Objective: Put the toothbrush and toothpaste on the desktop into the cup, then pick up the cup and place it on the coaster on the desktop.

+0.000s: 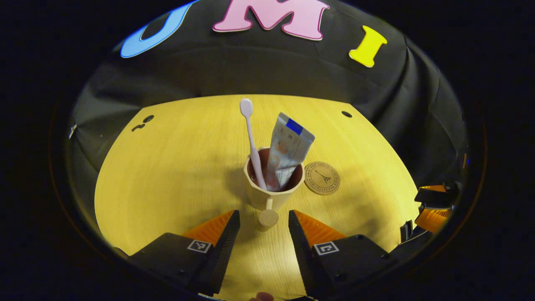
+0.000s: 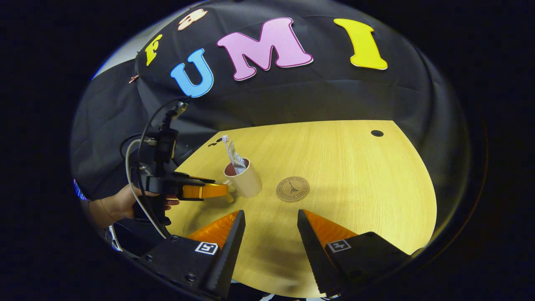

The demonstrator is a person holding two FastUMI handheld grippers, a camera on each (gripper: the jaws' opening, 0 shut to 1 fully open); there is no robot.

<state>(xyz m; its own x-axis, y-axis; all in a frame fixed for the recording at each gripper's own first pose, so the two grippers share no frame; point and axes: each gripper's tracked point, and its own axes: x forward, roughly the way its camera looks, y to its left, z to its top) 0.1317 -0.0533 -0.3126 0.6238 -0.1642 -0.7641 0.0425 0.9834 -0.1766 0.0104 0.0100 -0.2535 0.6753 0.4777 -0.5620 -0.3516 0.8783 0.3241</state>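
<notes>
Mid-desktop [image 1: 167,167], rigid light cup [image 1: 267,192] holding toothbrush [image 1: 252,138] and toothpaste [image 1: 288,150]: take handle knob [image 1: 268,218] between left gripper [image 1: 264,228] jaws, wide open, empty.

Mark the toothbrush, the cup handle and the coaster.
toothbrush [image 1: 246,108], left gripper view, on its head.
cup handle [image 1: 268,218], left gripper view, on its round end.
coaster [image 2: 292,189], right gripper view, on its centre.

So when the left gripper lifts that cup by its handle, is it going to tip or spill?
Probably top-heavy: the toothbrush and toothpaste stand well above the cup rim, leaning. The handle sits off to one side, so the cup may swing. It looks like light plastic.
</notes>
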